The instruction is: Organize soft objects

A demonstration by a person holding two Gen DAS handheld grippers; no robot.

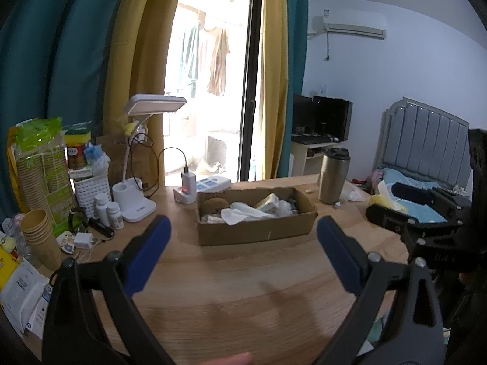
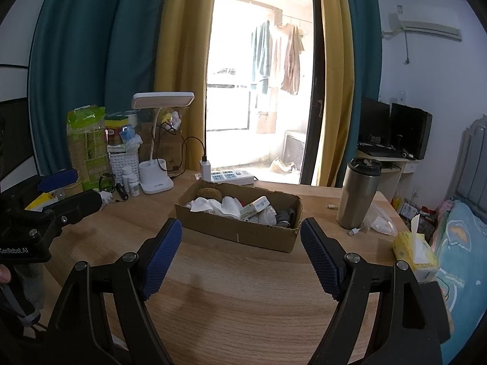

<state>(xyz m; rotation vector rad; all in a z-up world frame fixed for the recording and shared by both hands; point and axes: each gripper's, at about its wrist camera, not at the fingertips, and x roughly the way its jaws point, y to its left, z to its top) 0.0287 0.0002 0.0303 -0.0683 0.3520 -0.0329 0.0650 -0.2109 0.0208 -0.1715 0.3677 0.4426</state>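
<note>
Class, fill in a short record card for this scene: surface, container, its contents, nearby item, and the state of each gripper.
surface: wooden table
container: open cardboard box
contents: white cloths, brown round item, small packet
nearby: steel tumbler, right of the box
left gripper: open, empty
right gripper: open, empty

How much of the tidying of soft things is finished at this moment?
Done: white cloths and other soft items lie in the brown cardboard box. In hand: nothing; the left gripper and right gripper are open and empty. Left: the yellow tissue pack sits outside the box, on the wooden table.
</note>
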